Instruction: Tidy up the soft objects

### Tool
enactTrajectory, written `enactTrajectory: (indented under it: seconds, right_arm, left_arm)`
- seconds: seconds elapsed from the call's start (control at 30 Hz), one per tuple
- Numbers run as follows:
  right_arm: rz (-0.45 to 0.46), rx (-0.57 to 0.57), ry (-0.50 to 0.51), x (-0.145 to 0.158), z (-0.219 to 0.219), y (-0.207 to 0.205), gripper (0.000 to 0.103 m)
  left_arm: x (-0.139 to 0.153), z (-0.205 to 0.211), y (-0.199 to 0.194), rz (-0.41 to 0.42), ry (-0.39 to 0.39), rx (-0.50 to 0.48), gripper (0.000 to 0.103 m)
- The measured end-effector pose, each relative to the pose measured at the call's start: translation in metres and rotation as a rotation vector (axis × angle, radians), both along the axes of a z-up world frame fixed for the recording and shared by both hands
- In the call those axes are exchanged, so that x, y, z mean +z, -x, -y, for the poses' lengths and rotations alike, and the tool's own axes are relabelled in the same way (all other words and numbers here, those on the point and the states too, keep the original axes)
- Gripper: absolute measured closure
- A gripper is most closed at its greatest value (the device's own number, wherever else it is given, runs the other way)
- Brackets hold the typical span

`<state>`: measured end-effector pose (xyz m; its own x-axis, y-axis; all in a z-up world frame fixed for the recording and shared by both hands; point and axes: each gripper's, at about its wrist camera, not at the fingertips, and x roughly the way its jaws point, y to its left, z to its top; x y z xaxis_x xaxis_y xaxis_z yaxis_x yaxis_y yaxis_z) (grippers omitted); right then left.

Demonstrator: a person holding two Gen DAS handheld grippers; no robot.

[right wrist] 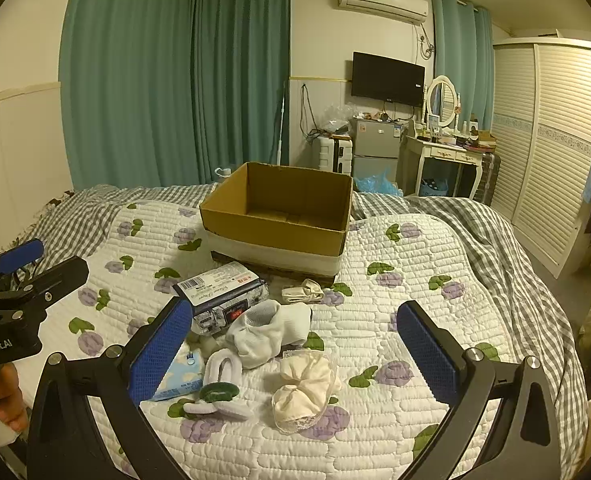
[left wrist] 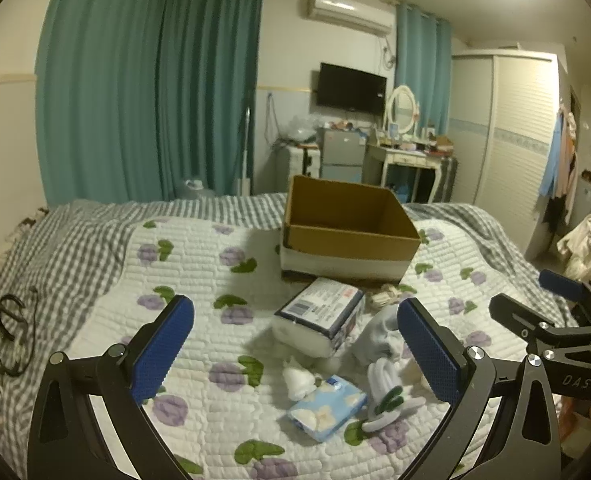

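Observation:
An open, empty cardboard box (left wrist: 351,224) (right wrist: 279,216) stands on the quilted bed. In front of it lie a wrapped tissue pack (left wrist: 321,312) (right wrist: 221,290), a light blue tissue packet (left wrist: 327,408) (right wrist: 179,380), a grey-white sock (left wrist: 377,340) (right wrist: 267,332), a white and green hair tie (left wrist: 387,396) (right wrist: 219,388), a cream lace cloth (right wrist: 303,388) and a small cream bundle (left wrist: 387,294) (right wrist: 301,292). My left gripper (left wrist: 295,356) is open above the pile. My right gripper (right wrist: 295,356) is open over the sock and the cream cloth. Both are empty.
The bed has a floral quilt (right wrist: 395,300) over a grey checked blanket (left wrist: 55,240). Black cables (left wrist: 7,336) lie at the bed's left edge. Beyond the bed are teal curtains (right wrist: 155,80), a small fridge (right wrist: 375,148), a dressing table (right wrist: 447,152) and a wardrobe (right wrist: 547,140).

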<state>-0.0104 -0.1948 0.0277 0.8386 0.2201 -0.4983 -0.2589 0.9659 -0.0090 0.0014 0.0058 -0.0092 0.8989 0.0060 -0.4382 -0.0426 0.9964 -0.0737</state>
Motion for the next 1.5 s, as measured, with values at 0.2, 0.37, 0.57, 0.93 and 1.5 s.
enactTrajectory:
  seconds: [0.2,0.37,0.57,0.93,1.5]
  right_arm:
    - [-0.001,-0.005,-0.005,-0.0014,0.0027,-0.0001,0.000]
    - [-0.003,-0.001,-0.001,-0.0015,0.0026,-0.0002,0.000]
    - [-0.006,0.001,0.001,-0.0020,0.0008,-0.0012,0.000]
    - [-0.015,0.006,0.014,-0.0041,-0.0040,-0.0040,0.000]
    - [-0.021,0.012,0.017,-0.0040,-0.0050,-0.0037,0.000]
  left_arm:
    - [-0.0010,0.0019,0.0003,-0.001,-0.002,0.004,0.000]
    - [-0.0010,0.0014,0.0004,-0.001,-0.003,0.003,0.000]
    - [-0.0003,0.0001,-0.0003,-0.002,-0.003,0.003,0.000]
    - [-0.0032,-0.0030,0.0015,-0.007,-0.001,0.004,0.000]
    - [-0.0037,-0.0060,0.0014,-0.010,0.000,0.001,0.000]
